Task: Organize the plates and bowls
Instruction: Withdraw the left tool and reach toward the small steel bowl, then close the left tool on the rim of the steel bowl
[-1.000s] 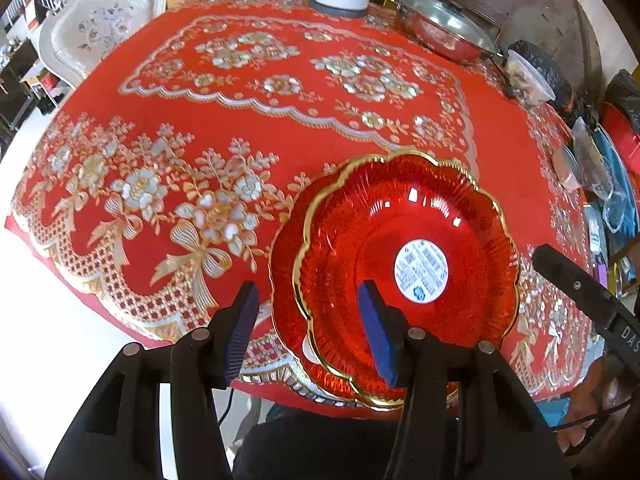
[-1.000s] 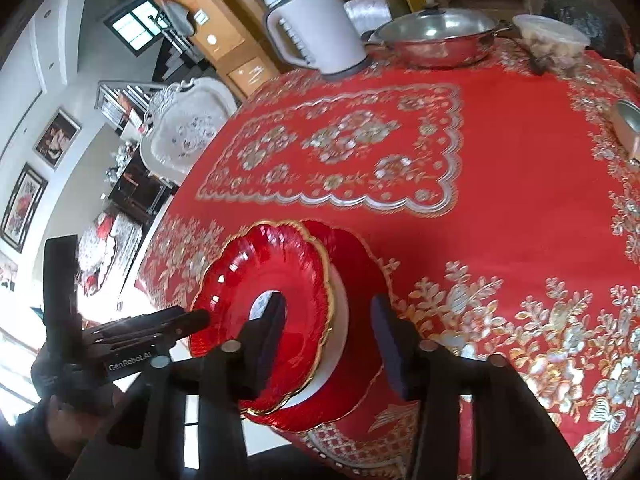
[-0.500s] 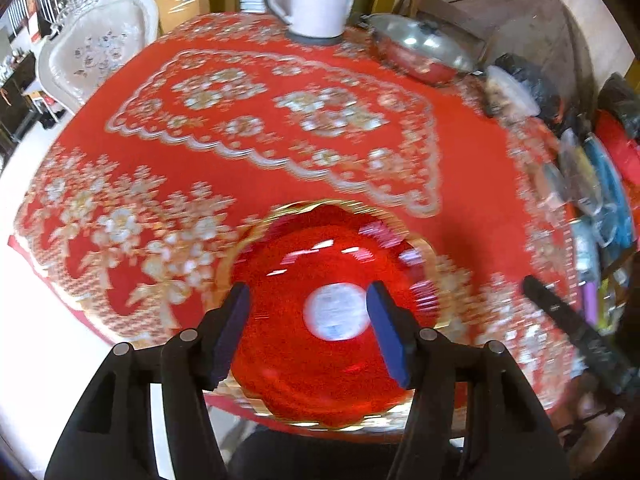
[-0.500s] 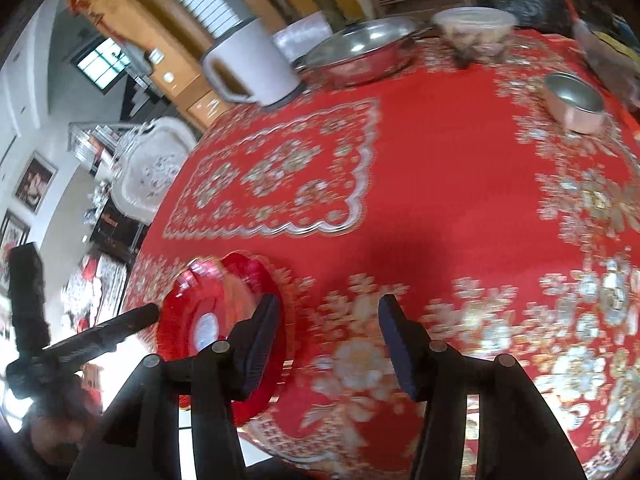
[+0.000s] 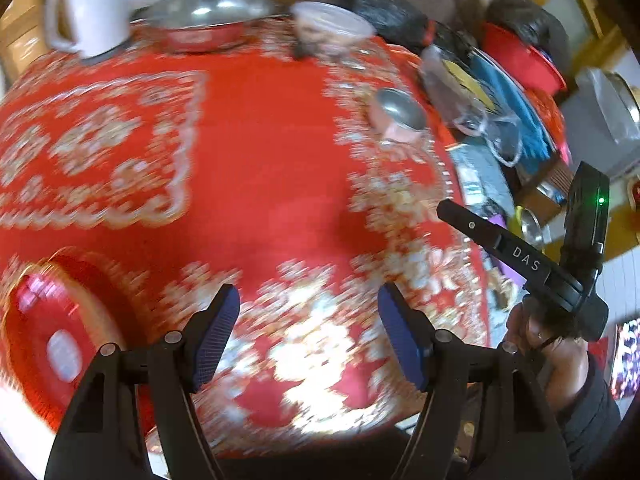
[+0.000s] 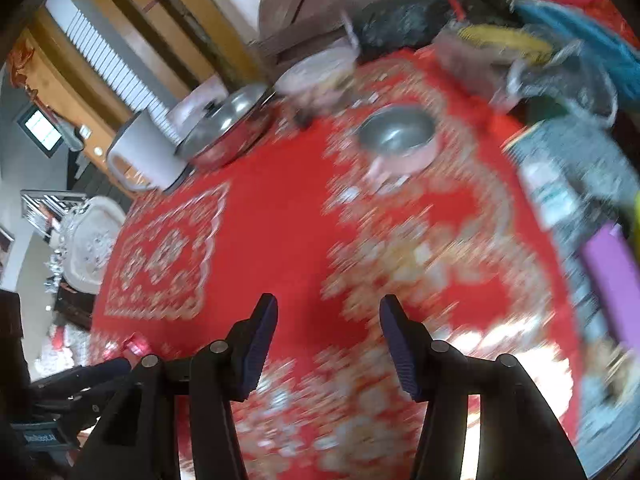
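A stack of red scalloped plates with gold rims (image 5: 52, 328) lies at the table's near left edge, blurred; only a sliver (image 6: 134, 347) shows in the right wrist view. A small steel bowl with a pink outside (image 5: 398, 116) (image 6: 398, 136) stands on the red tablecloth toward the far right. My left gripper (image 5: 308, 336) is open over bare cloth, well to the right of the plates. My right gripper (image 6: 328, 340) is open too, holding nothing, with the steel bowl well ahead of it. The right gripper's body (image 5: 520, 260), held in a hand, shows in the left wrist view.
A white jug (image 5: 86, 8) (image 6: 146, 156), a lidded steel pan (image 5: 208, 20) (image 6: 228, 120) and a plastic tub (image 5: 328, 28) stand along the far edge. Bags, blue and red dishes (image 5: 512, 92) and packets (image 6: 568, 184) crowd the right side. The red cloth (image 5: 260, 160) between is bare.
Both grippers have swung right, away from the red plate stack, which now sits at the left edge of both views. The steel bowl has come closer to centre. Both stayed open.
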`<state>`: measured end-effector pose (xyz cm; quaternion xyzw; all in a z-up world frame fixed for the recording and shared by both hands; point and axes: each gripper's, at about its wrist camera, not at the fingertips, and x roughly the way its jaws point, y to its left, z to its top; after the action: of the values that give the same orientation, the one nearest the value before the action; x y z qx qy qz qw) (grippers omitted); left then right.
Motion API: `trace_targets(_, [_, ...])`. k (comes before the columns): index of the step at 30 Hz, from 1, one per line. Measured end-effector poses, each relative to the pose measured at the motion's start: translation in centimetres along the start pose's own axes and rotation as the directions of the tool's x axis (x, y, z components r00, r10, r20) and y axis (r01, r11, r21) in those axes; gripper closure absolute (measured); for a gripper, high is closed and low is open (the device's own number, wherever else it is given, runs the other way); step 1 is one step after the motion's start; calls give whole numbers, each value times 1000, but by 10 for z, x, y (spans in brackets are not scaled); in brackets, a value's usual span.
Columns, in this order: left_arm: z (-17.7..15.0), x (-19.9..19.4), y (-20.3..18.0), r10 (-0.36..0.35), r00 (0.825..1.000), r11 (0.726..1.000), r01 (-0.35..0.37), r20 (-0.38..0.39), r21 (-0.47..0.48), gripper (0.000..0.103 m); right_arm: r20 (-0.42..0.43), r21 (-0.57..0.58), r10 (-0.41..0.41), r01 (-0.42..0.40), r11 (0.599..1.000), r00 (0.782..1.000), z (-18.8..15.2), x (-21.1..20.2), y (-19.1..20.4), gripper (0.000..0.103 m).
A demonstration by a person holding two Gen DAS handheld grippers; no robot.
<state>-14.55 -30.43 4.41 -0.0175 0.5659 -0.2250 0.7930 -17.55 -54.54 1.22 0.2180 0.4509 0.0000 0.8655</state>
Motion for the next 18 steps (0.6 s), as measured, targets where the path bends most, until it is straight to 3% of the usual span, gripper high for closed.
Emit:
trace_targets(8, [103, 41, -79, -24, 997, 996, 18, 72, 86, 31, 93, -101, -28, 37, 994, 995, 75, -4, -42, 40])
trace_targets(12, [150, 80, -86, -26, 994, 994, 14, 108, 109, 31, 97, -115, 0, 11, 993, 995, 102, 16, -53, 40])
trace_targets(18, [188, 149, -81, 77, 995, 987, -85, 66, 135, 31, 59, -132, -5, 13, 991, 998, 125, 60, -72, 40])
